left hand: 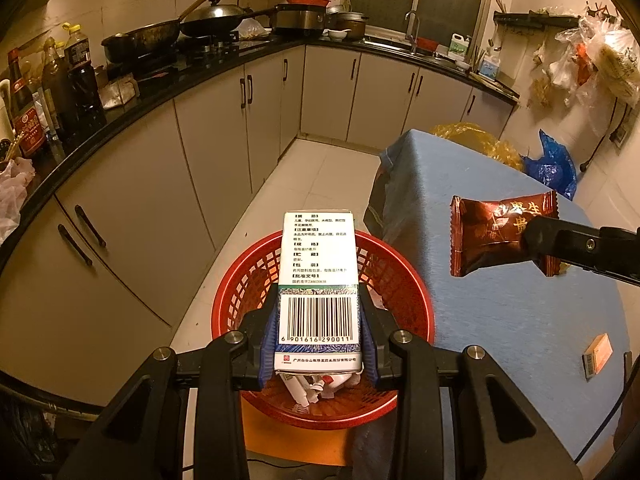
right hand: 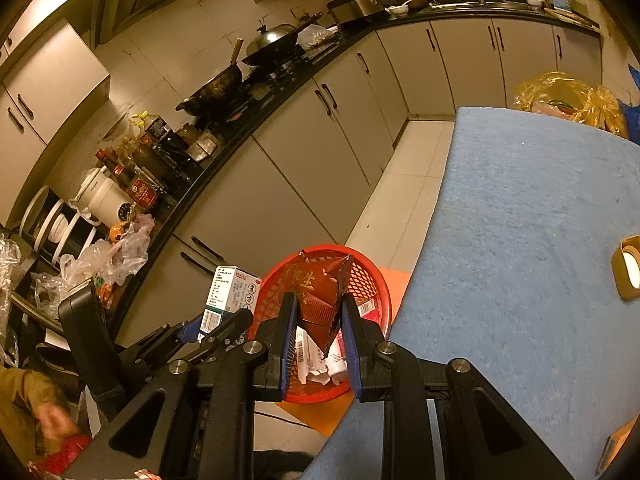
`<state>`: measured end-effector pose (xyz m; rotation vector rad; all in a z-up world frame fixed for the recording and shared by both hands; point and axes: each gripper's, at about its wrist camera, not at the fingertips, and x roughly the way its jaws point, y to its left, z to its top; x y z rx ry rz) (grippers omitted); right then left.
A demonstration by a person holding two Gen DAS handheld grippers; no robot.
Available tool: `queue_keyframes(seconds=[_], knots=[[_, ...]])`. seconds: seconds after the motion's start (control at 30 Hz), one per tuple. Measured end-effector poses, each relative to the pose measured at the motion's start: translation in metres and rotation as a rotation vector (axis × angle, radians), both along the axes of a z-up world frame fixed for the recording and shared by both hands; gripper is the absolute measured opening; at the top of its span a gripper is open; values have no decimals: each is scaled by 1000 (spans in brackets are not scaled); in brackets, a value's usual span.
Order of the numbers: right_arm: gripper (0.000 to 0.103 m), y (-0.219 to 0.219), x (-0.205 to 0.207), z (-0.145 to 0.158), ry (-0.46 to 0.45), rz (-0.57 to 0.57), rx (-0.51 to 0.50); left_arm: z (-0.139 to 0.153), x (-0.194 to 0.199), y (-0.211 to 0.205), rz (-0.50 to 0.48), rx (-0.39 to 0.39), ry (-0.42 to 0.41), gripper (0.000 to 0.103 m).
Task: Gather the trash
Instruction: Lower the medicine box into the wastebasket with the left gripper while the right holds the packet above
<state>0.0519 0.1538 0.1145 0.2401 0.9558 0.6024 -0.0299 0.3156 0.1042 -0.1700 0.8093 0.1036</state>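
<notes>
Kitchen floor: red basket (left hand: pixel 404 280) holds paper scraps (right hand: pixel 316 374). Left gripper (left hand: pixel 319 330) jaws clamp medicine box (left hand: pixel 319 276); right gripper (right hand: pixel 319 322) jaws clamp brown wrapper (right hand: pixel 320 288).

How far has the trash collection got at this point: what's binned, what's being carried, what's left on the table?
Done: the red basket already holds crumpled paper and small packaging. In hand: the left gripper holds a white medicine box over the basket; the right gripper holds a brown snack wrapper, neither released. Left: a small orange box and a tape roll remain on the blue table.
</notes>
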Motion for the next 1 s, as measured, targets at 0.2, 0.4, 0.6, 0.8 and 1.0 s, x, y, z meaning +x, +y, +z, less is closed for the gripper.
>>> queue_keyframes(seconds=[0.2,0.4,0.6,0.8,1.0], knots=[[23,3,7,-9,19,-10,-10,-8,7,3,-2,-4,18,33],[23,4,10,-14,29,-15,-17,-16,11,3,-12,-6,32,33],[23,7,14,-21,44,-22,-24,-21,15,6,-20,-7,43,33],[23,13,18,-29,54,-22,-41,-28,18,8,-25,-6,58,33],[23,18,23,-39,68,-26,-58,-37,22,7,-34,-6,74,33]])
